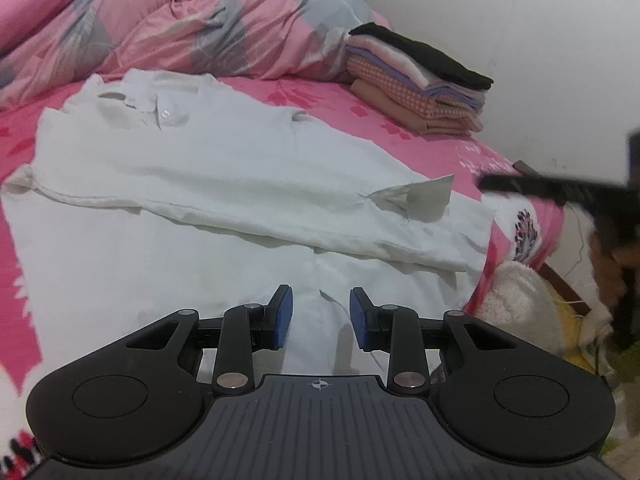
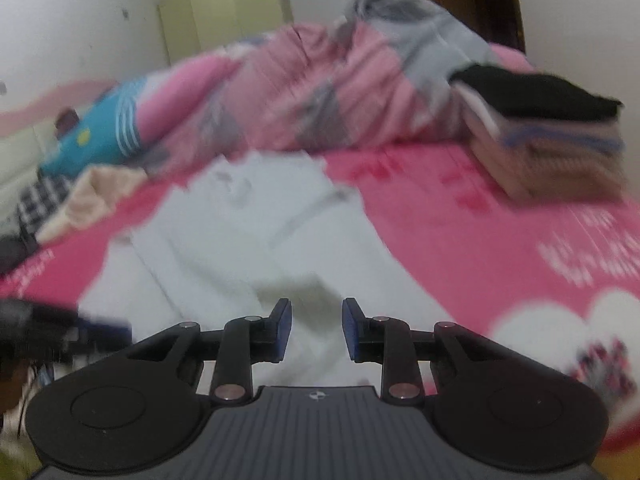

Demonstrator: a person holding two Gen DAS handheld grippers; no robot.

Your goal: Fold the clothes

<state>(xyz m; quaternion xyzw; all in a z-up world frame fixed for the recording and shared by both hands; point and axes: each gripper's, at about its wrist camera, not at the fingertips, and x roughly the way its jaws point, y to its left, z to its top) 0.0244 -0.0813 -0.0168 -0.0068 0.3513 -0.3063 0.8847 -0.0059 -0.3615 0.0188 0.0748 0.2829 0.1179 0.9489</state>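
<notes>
A white button shirt (image 1: 208, 168) lies spread on the pink bedsheet (image 1: 400, 120), collar at the far end and one sleeve folded across its front, the cuff (image 1: 424, 196) pointing right. My left gripper (image 1: 320, 316) hovers over the shirt's near part, open, with nothing between its blue pads. The right gripper (image 1: 560, 192) shows as a dark blur beyond the shirt's right edge. In the blurred right wrist view the shirt (image 2: 260, 232) stretches away from my right gripper (image 2: 314, 328), which stands open and empty over the cloth. The left gripper (image 2: 40, 328) is a dark blur at the left.
A stack of folded clothes (image 1: 420, 80) topped by a black piece sits at the far right of the bed (image 2: 552, 136). A pink and grey quilt (image 1: 180, 20) is heaped behind. Loose garments (image 2: 92, 196) lie at the far left. A fluffy white thing (image 1: 516, 300) hangs past the bed's right edge.
</notes>
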